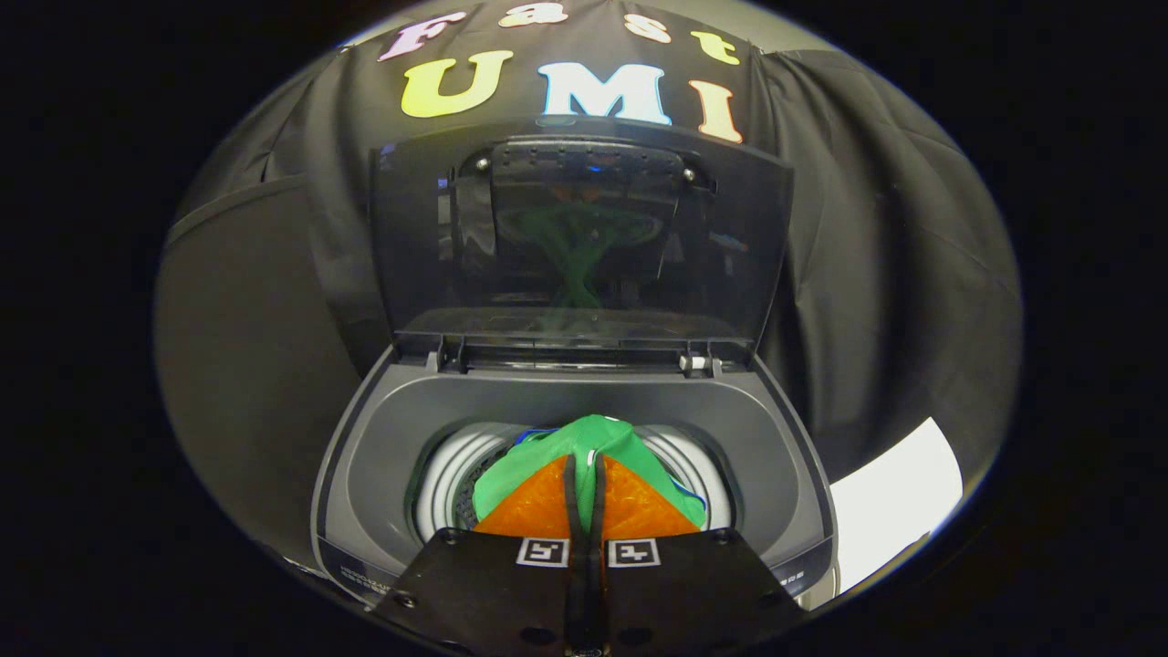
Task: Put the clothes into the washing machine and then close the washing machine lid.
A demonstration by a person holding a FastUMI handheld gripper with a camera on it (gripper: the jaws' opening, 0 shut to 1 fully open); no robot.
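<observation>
A grey top-loading washing machine [383, 438] stands right ahead with its dark see-through lid [730, 255] raised upright at the back. My gripper [585, 467] hangs over the round drum opening [447, 474], shut on a green garment [547, 452] that drapes off the fingertips into the drum. A bit of blue cloth [527, 436] peeks out behind the green one. The garment's reflection shows in the lid.
Black cloth walls surround the machine on the left, back and right. A white sheet [894, 502] lies low at the right of the machine. The machine's front control strip [351, 573] sits just under my gripper body.
</observation>
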